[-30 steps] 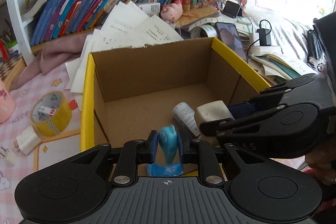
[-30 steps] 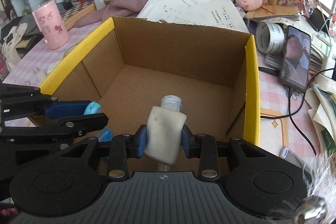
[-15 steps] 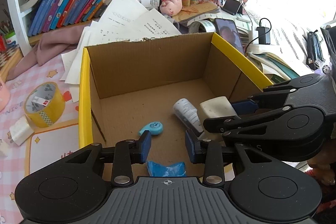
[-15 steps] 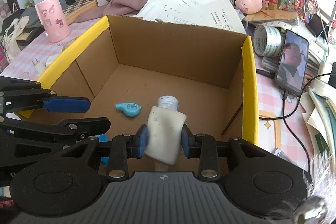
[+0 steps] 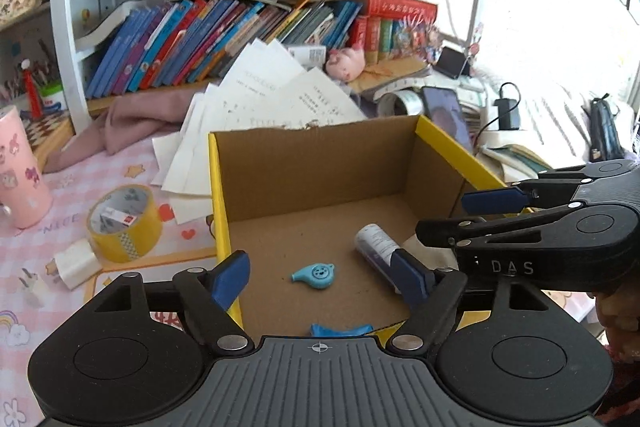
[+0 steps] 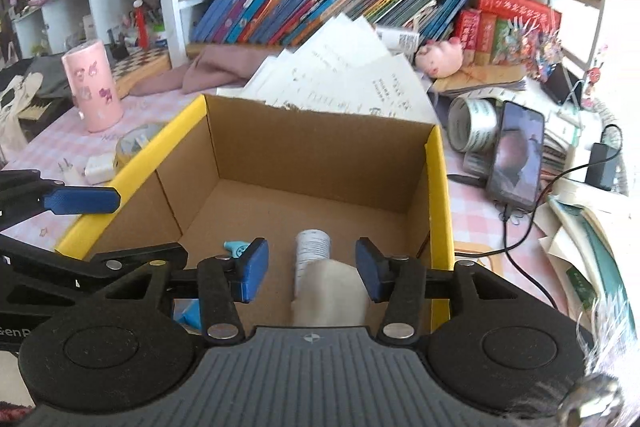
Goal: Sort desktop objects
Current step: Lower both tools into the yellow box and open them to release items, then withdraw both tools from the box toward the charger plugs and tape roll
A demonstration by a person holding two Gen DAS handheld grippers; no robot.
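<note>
Both grippers over cardboard box [image 5: 316, 167], jaws just opening w/ nothing gripped: left gripper [image 5: 318, 277] wide, blue whistle [image 5: 314, 275] on floor ahead; right gripper [image 6: 312, 269] apart, white bottle [image 6: 326, 287] lying between, untouched.

**A:** What forms the supporting surface?

**B:** A desk under a pink checked cloth [image 5: 60, 235], seen at left of the left-wrist view. A cardboard box with yellow rim [image 5: 218, 211] stands on it at centre.

**A:** What lies left of the box?

**B:** A roll of yellow tape [image 5: 124, 225], with a white charger plug [image 5: 74, 265] just beside it at lower left. A pink printed cup [image 5: 18, 167] stands at the left edge. A pink garment [image 5: 132, 119] lies at upper left.

**A:** And behind or right of it?

**B:** Fanned white papers [image 5: 276, 95] lean behind the far wall. In the right-wrist view, a patterned tape roll [image 6: 474, 129] and a cabled phone [image 6: 518, 155] sit at right.
</note>
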